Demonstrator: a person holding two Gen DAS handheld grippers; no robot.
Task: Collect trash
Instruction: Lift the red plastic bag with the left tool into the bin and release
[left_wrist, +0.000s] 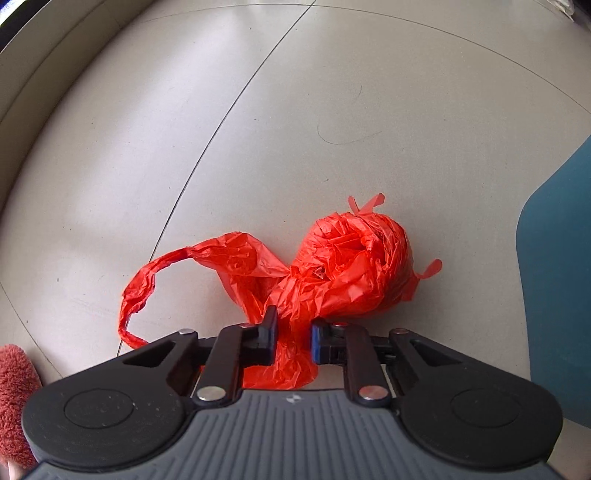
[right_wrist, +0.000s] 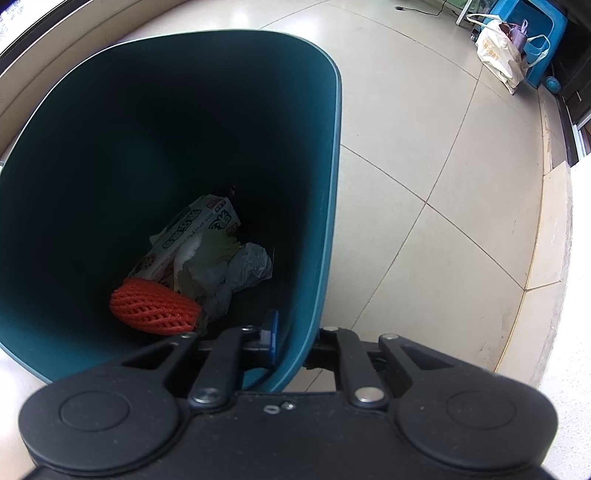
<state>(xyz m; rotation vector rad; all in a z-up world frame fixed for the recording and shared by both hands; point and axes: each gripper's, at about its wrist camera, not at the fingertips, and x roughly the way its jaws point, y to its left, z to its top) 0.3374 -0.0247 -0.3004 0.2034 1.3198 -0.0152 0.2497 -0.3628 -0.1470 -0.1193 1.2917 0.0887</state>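
The left tool (left_wrist: 293, 338) is nearly closed, and its two fingers pinch a crumpled red plastic bag (left_wrist: 332, 269) that lies on the pale tiled floor (left_wrist: 258, 129). The right tool (right_wrist: 293, 341) grips the rim of a tall dark teal plastic trash bin (right_wrist: 325, 236), one finger inside and one outside. Down in the bin lie an orange foam net (right_wrist: 155, 310), a printed cardboard box (right_wrist: 192, 236) and crumpled white paper (right_wrist: 247, 266).
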